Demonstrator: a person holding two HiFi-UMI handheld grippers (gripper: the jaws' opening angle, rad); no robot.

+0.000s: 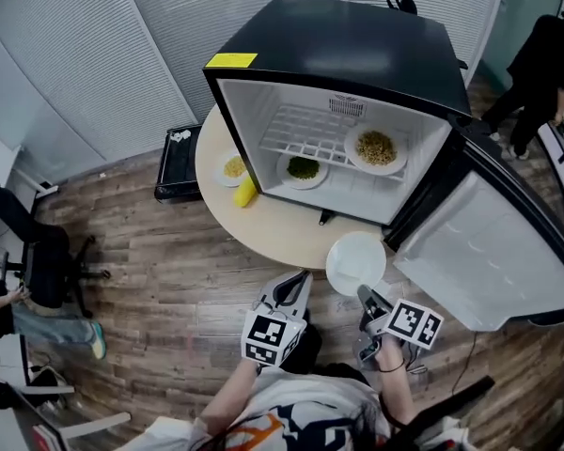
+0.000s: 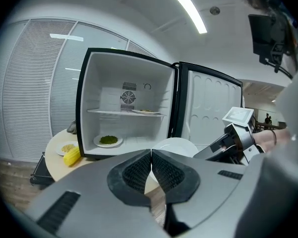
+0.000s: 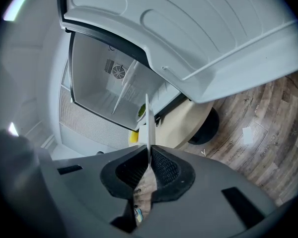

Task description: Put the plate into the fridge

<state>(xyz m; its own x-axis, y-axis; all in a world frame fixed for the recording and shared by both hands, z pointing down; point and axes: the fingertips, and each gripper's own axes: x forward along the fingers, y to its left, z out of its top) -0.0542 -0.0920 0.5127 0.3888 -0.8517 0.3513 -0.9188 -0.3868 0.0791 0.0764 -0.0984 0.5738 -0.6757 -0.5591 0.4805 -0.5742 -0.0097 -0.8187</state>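
carrying step: the right hand-held gripper pinches the white plate by its rim just before the open fridge, the left hand-held gripper pressed together on nothing, so next comes a level push onto the bare shelf.

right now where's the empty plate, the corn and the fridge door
empty plate (image 1: 354, 261), head view, middle of its white face
corn (image 1: 245, 193), head view, middle of the yellow cob
fridge door (image 1: 484, 252), head view, white inner liner
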